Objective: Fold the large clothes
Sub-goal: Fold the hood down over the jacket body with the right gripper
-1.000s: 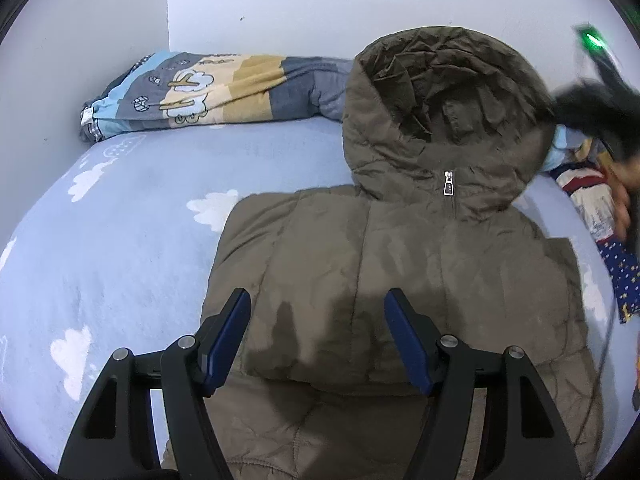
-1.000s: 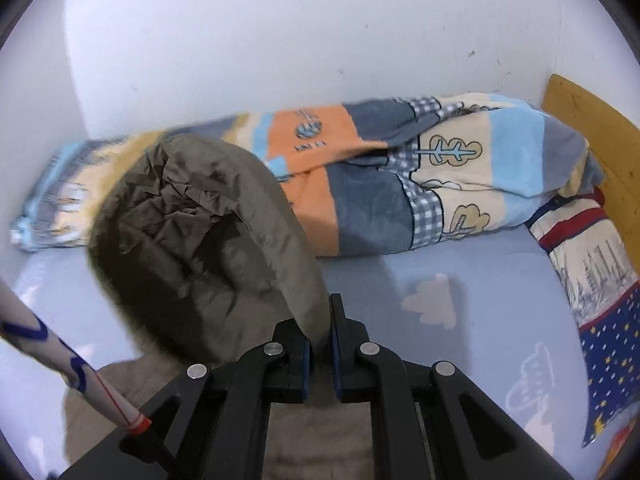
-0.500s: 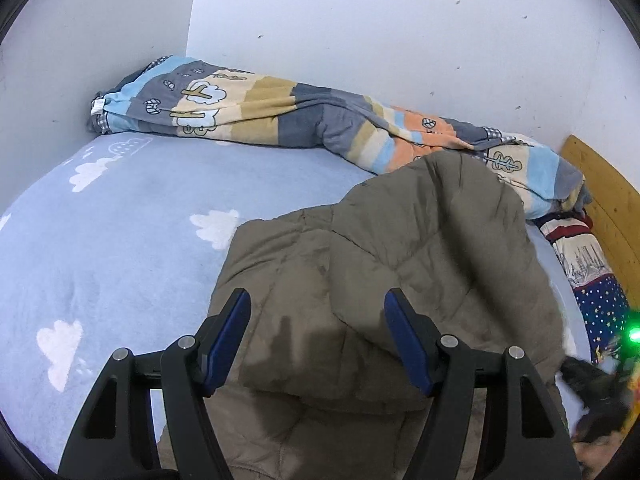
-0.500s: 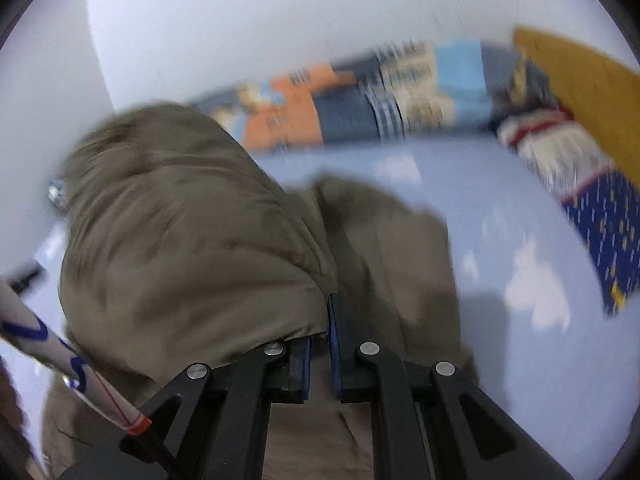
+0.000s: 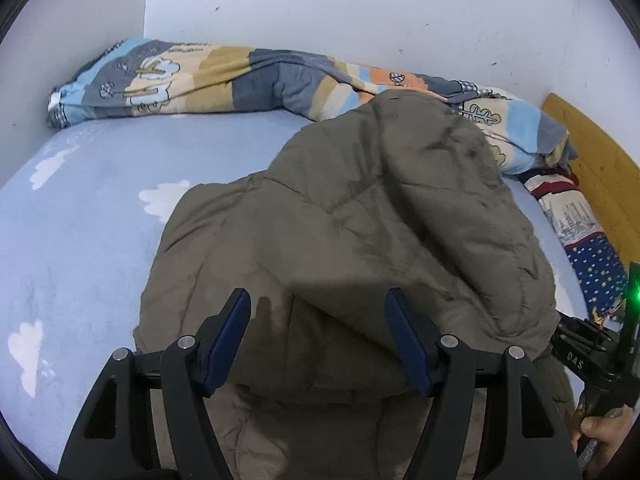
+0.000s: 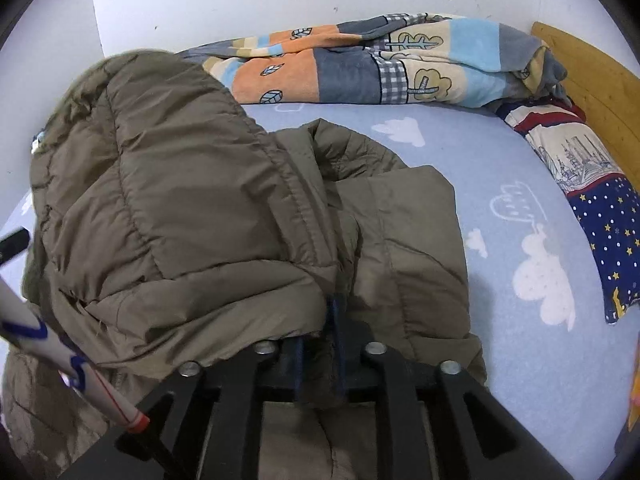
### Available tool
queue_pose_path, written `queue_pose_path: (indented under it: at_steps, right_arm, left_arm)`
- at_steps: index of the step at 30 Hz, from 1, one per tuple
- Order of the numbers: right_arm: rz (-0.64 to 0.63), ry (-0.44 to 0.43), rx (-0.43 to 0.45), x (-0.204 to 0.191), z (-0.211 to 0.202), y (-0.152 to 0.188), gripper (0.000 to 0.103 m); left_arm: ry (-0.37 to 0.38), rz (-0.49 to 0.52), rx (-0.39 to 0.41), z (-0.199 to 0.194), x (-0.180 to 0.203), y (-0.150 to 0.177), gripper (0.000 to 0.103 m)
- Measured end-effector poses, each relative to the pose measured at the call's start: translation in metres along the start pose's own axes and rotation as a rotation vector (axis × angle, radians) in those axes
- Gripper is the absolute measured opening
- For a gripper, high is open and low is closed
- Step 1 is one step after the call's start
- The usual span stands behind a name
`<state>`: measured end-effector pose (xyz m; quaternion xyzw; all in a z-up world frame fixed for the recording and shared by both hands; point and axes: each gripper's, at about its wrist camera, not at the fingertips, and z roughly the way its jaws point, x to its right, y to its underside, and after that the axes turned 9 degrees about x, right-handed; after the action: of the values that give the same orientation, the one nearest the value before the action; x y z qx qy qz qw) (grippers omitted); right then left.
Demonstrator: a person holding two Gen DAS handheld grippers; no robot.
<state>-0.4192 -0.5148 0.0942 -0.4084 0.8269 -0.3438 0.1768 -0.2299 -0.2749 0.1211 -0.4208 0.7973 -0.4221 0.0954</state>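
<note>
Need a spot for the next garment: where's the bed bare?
Bare sheet left of the jacket, up to the rolled blanket. A narrower strip lies between jacket and starry pillow. The middle is all jacket.

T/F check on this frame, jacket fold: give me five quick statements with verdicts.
1. The hood is folded down over the jacket body. True.
2. The left gripper is clamped shut on the jacket. False: its jaws stand wide open above the fabric.
3. The sheet is plain white. False: light blue with white clouds.
4. A patterned blanket lies bunched along the wall. True.
5. The right gripper has nothing between its jaws. False: jacket fabric sits there, jaws just opening.
</note>
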Motion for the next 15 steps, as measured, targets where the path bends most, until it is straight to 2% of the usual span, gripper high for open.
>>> queue_pose_path:
  at_steps: [1,2,3,11,15]
  right_arm:
    - [-0.01,0.006,0.0,0.0,-0.003,-0.002,0.043]
    - [-0.021,0.014,0.008,0.0,-0.009,-0.002,0.058]
    - [-0.026,0.011,0.019,0.0,-0.016,-0.003,0.064]
    - [-0.046,0.041,0.012,-0.002,-0.043,-0.013,0.064]
    - [-0.109,0.069,-0.046,-0.01,-0.037,-0.009,0.065]
  left_arm:
    - [-0.001,-0.01,0.005,-0.001,-0.003,-0.001,0.068]
    - [-0.007,-0.014,0.011,-0.003,-0.005,-0.001,0.069]
    - [-0.012,-0.015,0.012,-0.003,-0.007,-0.002,0.069]
    - [-0.025,-0.016,0.017,-0.003,-0.011,-0.004,0.069]
    - [-0.033,0.0,0.022,-0.003,-0.01,-0.004,0.069]
